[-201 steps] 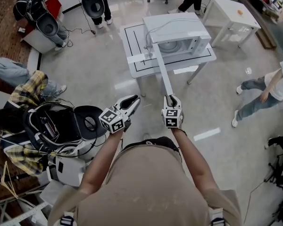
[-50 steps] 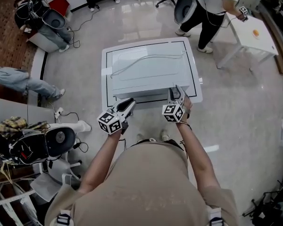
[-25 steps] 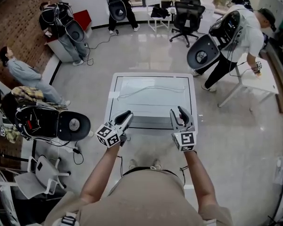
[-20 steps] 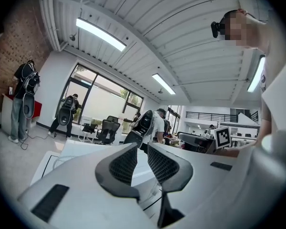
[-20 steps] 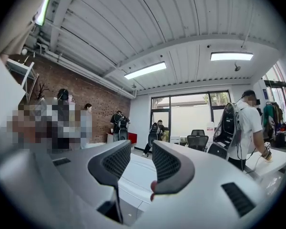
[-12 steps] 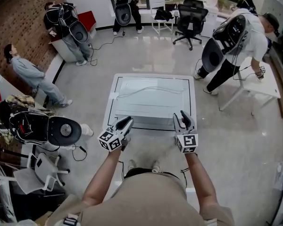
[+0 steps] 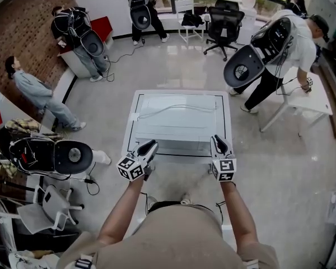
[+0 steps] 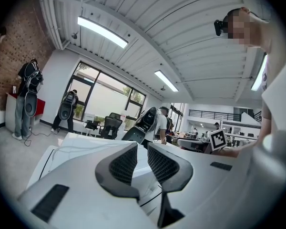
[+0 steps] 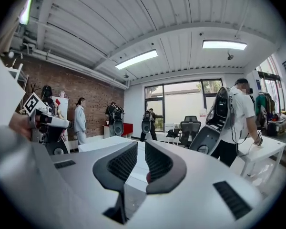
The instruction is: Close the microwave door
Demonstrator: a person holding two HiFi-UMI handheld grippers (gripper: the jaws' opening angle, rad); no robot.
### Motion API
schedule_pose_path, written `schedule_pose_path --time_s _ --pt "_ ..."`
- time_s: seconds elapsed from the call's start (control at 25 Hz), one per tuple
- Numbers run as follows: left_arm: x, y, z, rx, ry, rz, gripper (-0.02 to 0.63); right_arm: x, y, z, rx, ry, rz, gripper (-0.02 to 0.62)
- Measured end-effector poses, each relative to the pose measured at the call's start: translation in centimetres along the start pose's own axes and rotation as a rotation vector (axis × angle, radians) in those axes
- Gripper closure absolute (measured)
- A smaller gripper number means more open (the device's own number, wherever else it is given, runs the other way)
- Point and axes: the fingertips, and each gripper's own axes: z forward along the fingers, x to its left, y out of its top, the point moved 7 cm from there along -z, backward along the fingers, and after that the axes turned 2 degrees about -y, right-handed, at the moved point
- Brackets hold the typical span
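Note:
The white microwave stands on a white table, seen from above, with a cable lying across its top. Its door is flat against the front, closed. My left gripper hovers at the door's left corner, touching nothing. Its jaws are open by a narrow gap and empty. My right gripper hangs just off the door's right corner. Its jaws are closing, a thin gap remains and nothing is between them. In both gripper views the microwave top lies beyond the fingers.
A person with a large round device stands at a white side table on the right. An office chair is behind the microwave. Bulky gear and a seated person are at the left. Polished floor surrounds the table.
My right gripper's jaws have gone from wide apart to nearly together, and that hand has drawn back and down from the door. The left gripper has barely moved. The door stays closed.

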Motion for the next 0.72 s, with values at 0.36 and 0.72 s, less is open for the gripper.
schedule_pose_path --time_s 0.36,0.72 --pt "0.9 0.2 -0.5 0.011 -0.012 0.003 0.549 0.0 -0.9 0.0 0.000 -0.017 0.044 0.568" --pt "2.0 0.4 -0.4 0.010 -0.012 -0.005 0.551 -0.2 -1.1 0.0 -0.001 -0.011 0.054 0.572"
